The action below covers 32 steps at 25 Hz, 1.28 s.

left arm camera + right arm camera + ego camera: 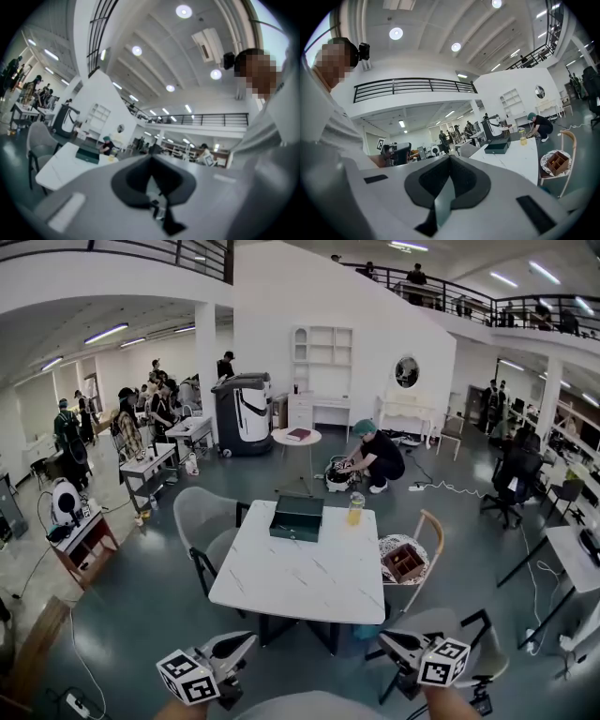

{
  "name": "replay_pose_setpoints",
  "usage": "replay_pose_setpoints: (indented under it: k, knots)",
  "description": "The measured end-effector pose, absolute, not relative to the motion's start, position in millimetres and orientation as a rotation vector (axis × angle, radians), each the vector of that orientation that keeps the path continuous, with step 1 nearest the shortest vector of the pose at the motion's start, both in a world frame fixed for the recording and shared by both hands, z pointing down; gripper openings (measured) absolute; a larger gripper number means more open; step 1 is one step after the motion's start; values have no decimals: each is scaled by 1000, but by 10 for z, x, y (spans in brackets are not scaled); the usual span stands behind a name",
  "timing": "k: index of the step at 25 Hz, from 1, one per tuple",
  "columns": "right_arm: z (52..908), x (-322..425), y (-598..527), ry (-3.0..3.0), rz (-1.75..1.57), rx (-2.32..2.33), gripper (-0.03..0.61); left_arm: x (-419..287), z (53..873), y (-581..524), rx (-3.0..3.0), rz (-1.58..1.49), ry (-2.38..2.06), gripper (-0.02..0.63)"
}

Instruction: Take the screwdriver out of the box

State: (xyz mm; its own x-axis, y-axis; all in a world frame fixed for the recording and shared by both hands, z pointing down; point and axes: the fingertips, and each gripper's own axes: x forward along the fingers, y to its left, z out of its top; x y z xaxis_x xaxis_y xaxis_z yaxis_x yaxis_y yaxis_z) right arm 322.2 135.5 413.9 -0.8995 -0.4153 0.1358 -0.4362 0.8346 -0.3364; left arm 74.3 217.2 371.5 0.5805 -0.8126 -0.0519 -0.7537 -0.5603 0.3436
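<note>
A dark green box sits at the far edge of the white marble table; its lid looks closed and no screwdriver shows. The box also appears small in the left gripper view and in the right gripper view. My left gripper is at the bottom left, short of the table's near edge, with its jaws together and nothing in them. My right gripper is at the bottom right, also shut and empty. Both point level towards the table, far from the box.
A jar of yellow liquid stands beside the box. A grey chair is at the table's left. A wooden-framed chair at its right carries a small wooden crate. Beyond the table a person crouches on the floor.
</note>
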Motion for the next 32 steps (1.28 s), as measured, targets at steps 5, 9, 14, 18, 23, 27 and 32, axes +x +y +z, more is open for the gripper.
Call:
replay_pose_setpoints:
  k: [5, 9, 14, 18, 23, 27, 32]
  knots:
    - [4188, 3383, 1274, -2963, 566, 681, 8, 875, 3751, 2081, 2515, -279, -1300, -2]
    - [4209, 3401, 1187, -2957, 554, 681, 8, 856, 3767, 1952, 2501, -278, -1304, -2]
    - [4216, 3274, 1023, -2918, 480, 739, 8, 730, 3801, 1774, 2507, -291, -1285, -2]
    - [4197, 3058, 872, -2879, 374, 784, 8, 511, 3850, 1595, 2519, -292, -1260, -2]
    - [4101, 2654, 551, -2846, 314, 867, 8, 36, 3850, 1187, 2545, -299, -1224, -2]
    - [4078, 2211, 317, -2817, 310, 919, 8, -423, 3810, 827, 2563, -300, -1176, -2]
    - [4031, 1650, 31, -2813, 322, 964, 8, -965, 3797, 497, 2580, -293, -1130, -2]
